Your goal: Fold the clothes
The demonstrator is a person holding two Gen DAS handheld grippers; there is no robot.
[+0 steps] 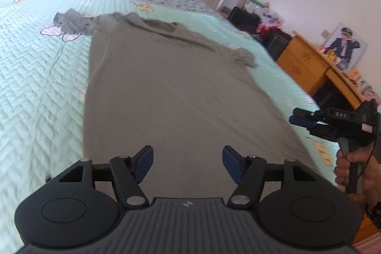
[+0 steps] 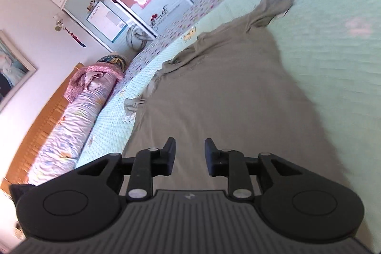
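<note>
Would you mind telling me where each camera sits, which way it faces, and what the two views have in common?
Left wrist: on the left gripper, looking along the grey shirt toward the wardrobe; shows its open fingers, plus the right gripper and hand.
Right wrist: on the right gripper, tilted, facing the shirt's sleeves and the headboard; only its open fingers show.
Shared: the shirt, the mint bedspread.

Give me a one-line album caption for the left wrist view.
Open left gripper above a grey T-shirt spread on the bed.
</note>
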